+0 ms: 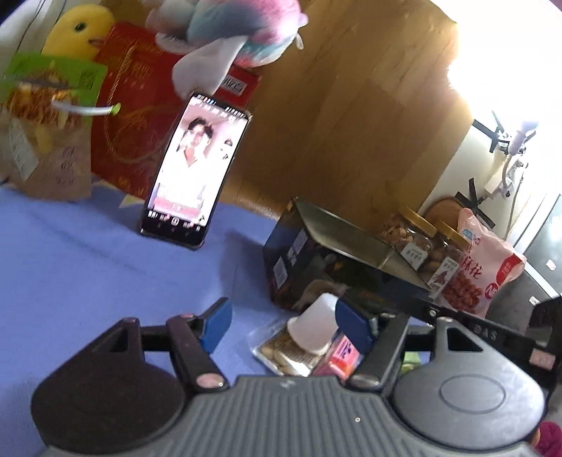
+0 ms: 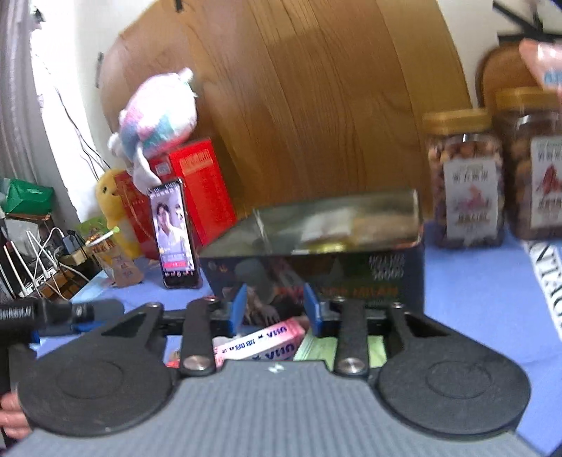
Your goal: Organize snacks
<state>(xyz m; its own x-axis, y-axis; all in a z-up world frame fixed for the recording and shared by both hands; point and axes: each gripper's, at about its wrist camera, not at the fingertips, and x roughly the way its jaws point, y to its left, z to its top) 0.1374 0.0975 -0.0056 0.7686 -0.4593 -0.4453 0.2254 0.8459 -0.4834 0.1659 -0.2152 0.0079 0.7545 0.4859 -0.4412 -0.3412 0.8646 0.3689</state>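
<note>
A dark open tin box (image 1: 316, 260) with a shiny metal inside (image 2: 337, 225) stands on the blue cloth. In the left wrist view, a white cup-shaped snack (image 1: 312, 327), a clear pack of biscuits (image 1: 281, 355) and a pink pack (image 1: 339, 356) lie in front of it. My left gripper (image 1: 284, 323) is open, its right finger next to the white snack. My right gripper (image 2: 275, 309) is open above a pink-and-white pack (image 2: 260, 342) and a green pack (image 2: 316, 348), close to the box front.
A phone (image 1: 195, 168) leans on a red box (image 1: 140, 116) with plush toys (image 1: 232, 31) on it. A brown snack bag (image 1: 45, 140) stands far left. Two nut jars (image 2: 463, 175) and a pink bag (image 1: 488, 267) stand behind the tin box. A wooden board (image 2: 316, 98) is behind.
</note>
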